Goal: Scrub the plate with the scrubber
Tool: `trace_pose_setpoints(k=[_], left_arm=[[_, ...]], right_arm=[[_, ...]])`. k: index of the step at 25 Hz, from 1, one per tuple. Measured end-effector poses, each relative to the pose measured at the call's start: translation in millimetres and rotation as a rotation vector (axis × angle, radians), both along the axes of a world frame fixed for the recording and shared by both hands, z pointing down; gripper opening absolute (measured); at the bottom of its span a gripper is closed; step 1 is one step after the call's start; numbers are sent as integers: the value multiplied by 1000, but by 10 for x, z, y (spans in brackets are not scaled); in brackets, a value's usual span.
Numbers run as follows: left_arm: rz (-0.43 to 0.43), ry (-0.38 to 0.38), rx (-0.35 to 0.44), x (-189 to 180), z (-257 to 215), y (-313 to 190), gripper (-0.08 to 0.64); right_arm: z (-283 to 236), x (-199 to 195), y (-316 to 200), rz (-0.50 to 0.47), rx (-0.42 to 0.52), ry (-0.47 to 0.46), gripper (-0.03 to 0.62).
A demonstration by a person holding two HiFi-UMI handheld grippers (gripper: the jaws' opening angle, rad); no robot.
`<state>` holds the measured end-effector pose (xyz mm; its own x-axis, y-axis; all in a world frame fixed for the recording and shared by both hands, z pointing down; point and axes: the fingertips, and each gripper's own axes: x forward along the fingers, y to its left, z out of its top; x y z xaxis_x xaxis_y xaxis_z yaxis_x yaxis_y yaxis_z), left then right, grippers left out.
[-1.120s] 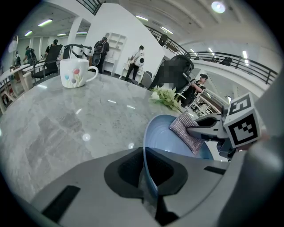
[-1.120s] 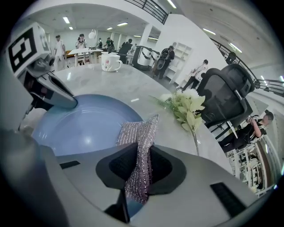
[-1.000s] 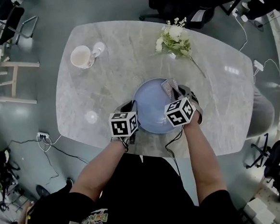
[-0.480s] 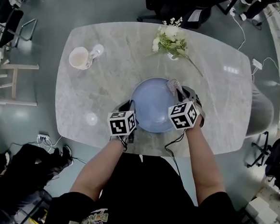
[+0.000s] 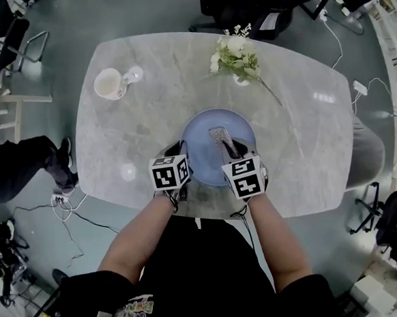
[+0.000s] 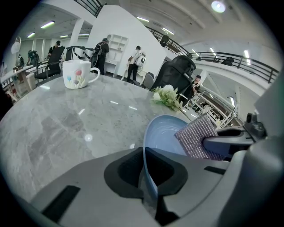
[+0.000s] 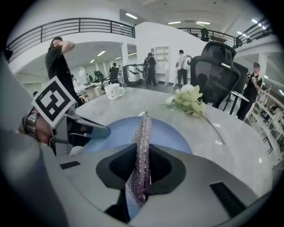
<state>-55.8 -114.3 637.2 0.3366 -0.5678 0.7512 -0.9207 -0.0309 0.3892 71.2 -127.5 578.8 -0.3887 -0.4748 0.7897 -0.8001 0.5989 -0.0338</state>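
A pale blue plate [image 5: 209, 148] lies on the marble table [image 5: 302, 149] near its front edge. My left gripper [image 5: 182, 154] is shut on the plate's left rim; in the left gripper view the rim [image 6: 148, 177] runs between the jaws. My right gripper [image 5: 232, 150] is shut on a flat silvery-purple scrubber [image 5: 221, 135], which rests over the middle of the plate. Seen edge-on in the right gripper view, the scrubber [image 7: 143, 146] stands upright between the jaws above the plate [image 7: 164, 133]. The scrubber [image 6: 199, 137] also shows beside the plate [image 6: 164, 137] in the left gripper view.
A white mug [image 5: 100, 82] with a small glass [image 5: 132, 73] beside it stands at the table's far left. A bunch of white flowers [image 5: 232, 56] lies at the far middle. A small white disc [image 5: 128, 171] sits front left. Chairs and cables ring the table.
My right gripper has swept the scrubber from the plate's far right rim toward its middle and nearer me. The left gripper has kept its hold on the rim.
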Motion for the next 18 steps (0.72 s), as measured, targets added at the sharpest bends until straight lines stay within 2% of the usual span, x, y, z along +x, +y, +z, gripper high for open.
trace_pose_setpoints(k=[8,13,18], left_arm=[[-12,2,2,1,1,-12,26],[-12,3,8,4,-2,-14,26],[-1,2,12,11,-5,-18,26]], right_arm=[[189,-512,354,-44,-125,-100,75],[304,-534,364,-143,-80,21,75],[378,-387,303,-179,-43,118,77]])
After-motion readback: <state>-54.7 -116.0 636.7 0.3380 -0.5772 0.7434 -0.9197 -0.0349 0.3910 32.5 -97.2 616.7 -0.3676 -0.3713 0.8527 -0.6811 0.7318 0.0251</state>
